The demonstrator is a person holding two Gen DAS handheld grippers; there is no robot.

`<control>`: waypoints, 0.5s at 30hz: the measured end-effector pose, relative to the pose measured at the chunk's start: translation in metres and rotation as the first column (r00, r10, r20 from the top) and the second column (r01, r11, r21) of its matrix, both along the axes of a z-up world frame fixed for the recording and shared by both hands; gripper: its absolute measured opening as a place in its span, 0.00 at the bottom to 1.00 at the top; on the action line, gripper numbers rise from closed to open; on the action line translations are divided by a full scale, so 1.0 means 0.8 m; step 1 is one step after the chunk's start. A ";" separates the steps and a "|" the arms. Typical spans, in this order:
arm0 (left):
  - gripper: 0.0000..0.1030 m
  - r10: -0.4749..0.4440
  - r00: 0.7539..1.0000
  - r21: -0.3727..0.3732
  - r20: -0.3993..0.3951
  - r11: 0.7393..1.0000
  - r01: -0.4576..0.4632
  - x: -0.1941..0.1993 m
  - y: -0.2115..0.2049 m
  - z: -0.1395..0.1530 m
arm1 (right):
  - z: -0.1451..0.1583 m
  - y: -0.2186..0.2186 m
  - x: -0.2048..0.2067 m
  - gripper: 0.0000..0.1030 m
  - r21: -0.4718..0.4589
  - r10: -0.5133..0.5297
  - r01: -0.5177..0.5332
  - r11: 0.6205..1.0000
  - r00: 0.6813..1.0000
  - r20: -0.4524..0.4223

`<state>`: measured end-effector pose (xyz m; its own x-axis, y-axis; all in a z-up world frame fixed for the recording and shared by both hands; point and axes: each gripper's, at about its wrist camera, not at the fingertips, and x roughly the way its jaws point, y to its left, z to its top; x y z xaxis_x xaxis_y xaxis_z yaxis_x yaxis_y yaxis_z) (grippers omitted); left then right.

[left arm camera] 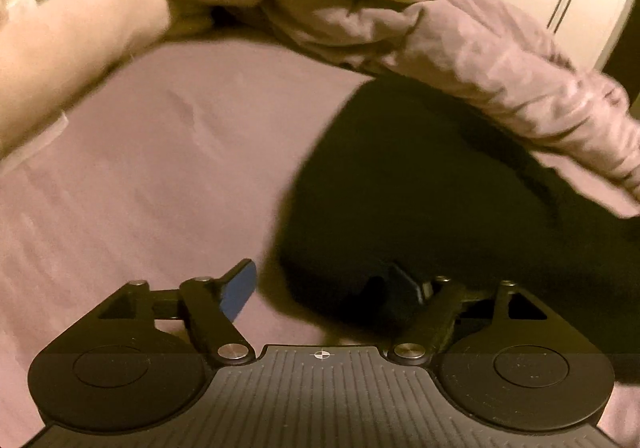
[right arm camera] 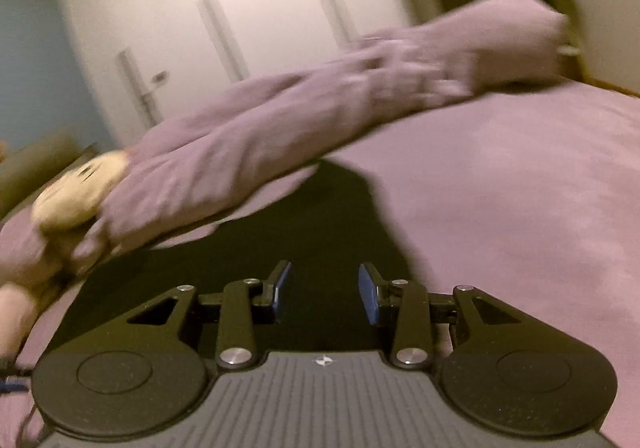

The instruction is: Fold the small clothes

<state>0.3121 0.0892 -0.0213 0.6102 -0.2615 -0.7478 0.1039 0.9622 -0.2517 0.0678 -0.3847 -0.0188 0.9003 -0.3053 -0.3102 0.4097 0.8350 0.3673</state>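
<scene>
The dark garment (left arm camera: 420, 207) lies flat on the bed (left arm camera: 140, 187) beside the rolled duvet (left arm camera: 500, 79), soft, light and limp, best pinched at a hem corner; both tongs (left arm camera: 328, 284) (right arm camera: 325, 290) are released, empty.

A bedroom in a home: a bed (right arm camera: 520, 187) under a mauve sheet, a rumpled duvet (right arm camera: 280, 135) of the same colour bunched along its far edge, and white wardrobe doors (right arm camera: 180, 7) with long vertical handles behind it.
</scene>
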 end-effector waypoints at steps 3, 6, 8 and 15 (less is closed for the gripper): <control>0.77 -0.024 0.999 -0.104 -0.045 0.994 0.019 -0.011 0.000 -0.013 | 0.001 0.038 0.048 0.34 -0.066 0.093 -0.095 0.993 0.995 -0.035; 0.77 -0.060 0.996 -0.164 -0.061 0.985 0.049 -0.017 -0.002 -0.025 | 0.005 0.067 0.094 0.21 -0.124 0.140 -0.149 0.981 0.987 -0.073; 0.78 -0.054 0.997 -0.176 -0.063 0.984 0.042 -0.016 -0.003 -0.032 | 0.008 0.085 0.121 0.20 -0.159 0.163 -0.174 0.972 0.983 -0.083; 0.84 -0.042 0.997 -0.307 -0.058 0.951 0.023 0.000 -0.002 -0.046 | -0.035 0.133 0.192 0.17 -0.233 0.165 -0.217 0.948 0.960 -0.225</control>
<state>0.3119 0.0873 -0.0579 0.5516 -0.5029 -0.6655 0.1083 0.8343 -0.5407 0.2213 -0.2783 -0.0465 0.8768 -0.2256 -0.4247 0.2761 0.9592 0.0603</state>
